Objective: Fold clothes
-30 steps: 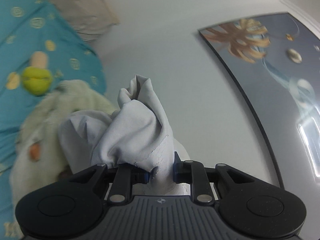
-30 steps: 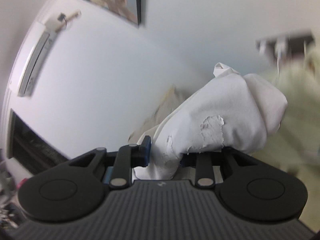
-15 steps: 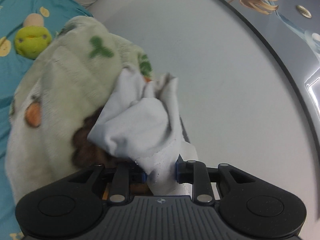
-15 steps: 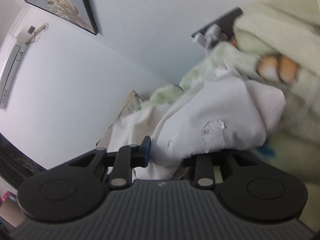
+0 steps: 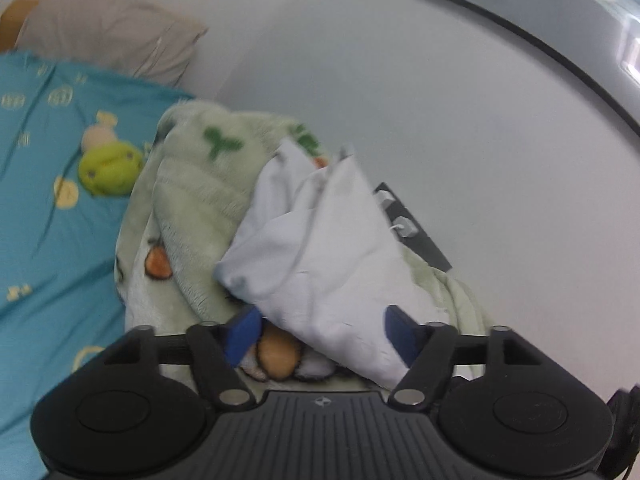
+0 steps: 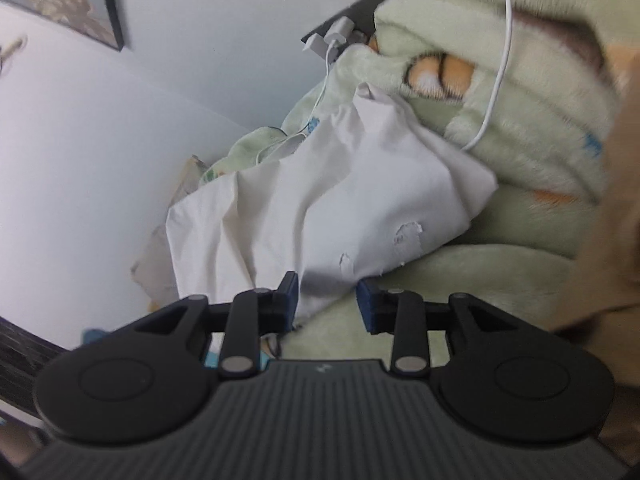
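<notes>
Below, a crumpled white cloth (image 5: 320, 256) lies on a fluffy green blanket (image 5: 192, 200). Left tool (image 5: 320, 336) has just spread wide, releasing it; right tool (image 6: 326, 300), opening slightly, straddles its hem.

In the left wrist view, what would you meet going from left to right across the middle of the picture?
Blue sheet → green frog print → green blanket → white garment → black strip with plugs → white wall.

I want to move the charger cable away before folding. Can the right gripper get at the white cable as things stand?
Probably yes: the white cable lies exposed on the green blanket, beyond the white garment. The right gripper is not empty: cloth sits between its jaws.
</notes>
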